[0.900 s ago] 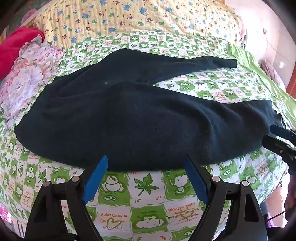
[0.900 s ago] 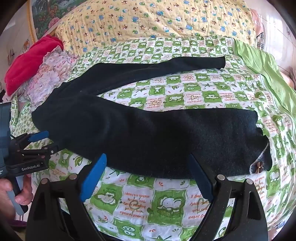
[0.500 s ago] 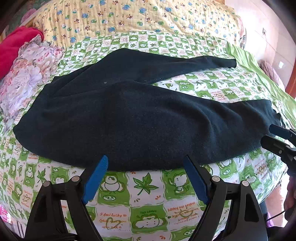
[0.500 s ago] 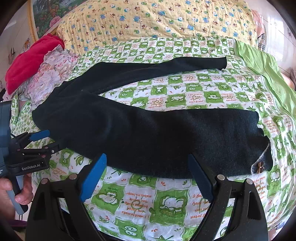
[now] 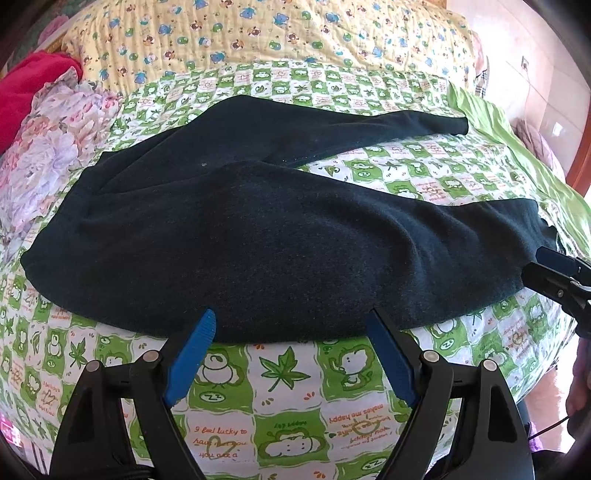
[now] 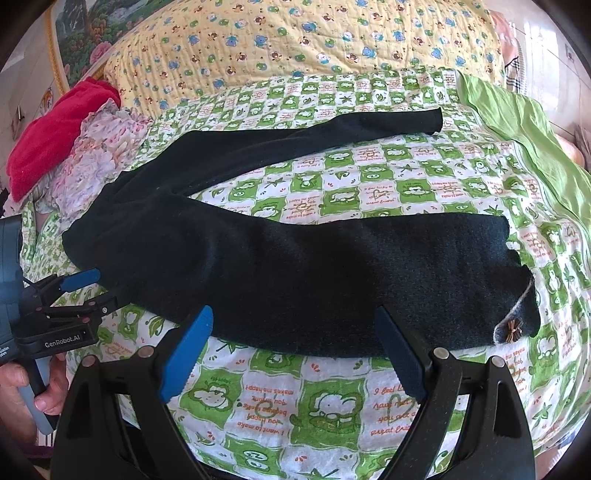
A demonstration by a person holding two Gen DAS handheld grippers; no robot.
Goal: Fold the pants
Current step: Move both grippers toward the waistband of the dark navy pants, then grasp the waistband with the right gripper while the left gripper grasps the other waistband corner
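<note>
Black pants (image 5: 280,236) lie spread on the bed, legs apart in a V, waist at the left, cuffs at the right. They also show in the right wrist view (image 6: 314,269), with a small bow (image 6: 512,328) at the near cuff. My left gripper (image 5: 291,328) is open and empty, just short of the near leg's front edge. My right gripper (image 6: 293,325) is open and empty, at the front edge of the near leg. Each gripper shows in the other's view, the right one (image 5: 543,264) by the cuff, the left one (image 6: 86,286) by the waist.
The bed has a green-and-white checked sheet (image 5: 284,373) and a yellow quilt (image 5: 258,33) at the back. A floral cloth (image 5: 48,147) and a red cloth (image 5: 22,85) lie at the far left. A plain green sheet (image 6: 517,118) is at the right.
Both grippers have crept slightly forward toward the pants' front edge. The pants have not moved.
</note>
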